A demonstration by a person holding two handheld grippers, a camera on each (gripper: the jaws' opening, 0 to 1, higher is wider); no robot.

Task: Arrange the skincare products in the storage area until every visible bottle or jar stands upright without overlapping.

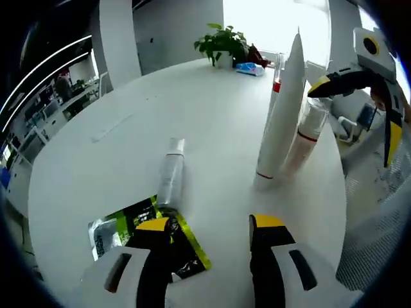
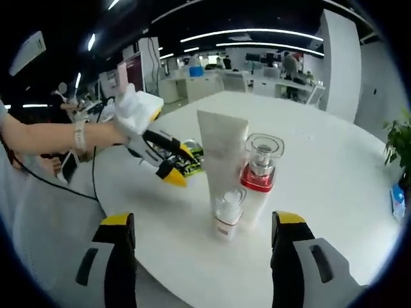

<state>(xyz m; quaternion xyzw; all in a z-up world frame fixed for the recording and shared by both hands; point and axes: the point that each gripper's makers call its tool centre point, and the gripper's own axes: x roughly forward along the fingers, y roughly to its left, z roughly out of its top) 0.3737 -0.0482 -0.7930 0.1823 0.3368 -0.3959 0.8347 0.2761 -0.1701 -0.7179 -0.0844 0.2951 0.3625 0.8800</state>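
Three products stand upright together on the round white table [image 1: 212,115]: tall tube [image 1: 282,109], red-collared pump bottle [image 2: 260,179], small bottle [image 2: 227,215]. A clear bottle [image 1: 171,170] lies flat, cap pointing far. Left gripper [image 1: 209,231] and right gripper [image 2: 204,234] gape wide, empty.

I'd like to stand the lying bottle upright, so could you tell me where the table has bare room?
Bare table stretches from the lying bottle to the plant. Another free strip lies between that bottle and the white tube. It is crowded around the tube and its two neighbouring bottles, and at the sachet by the left gripper.
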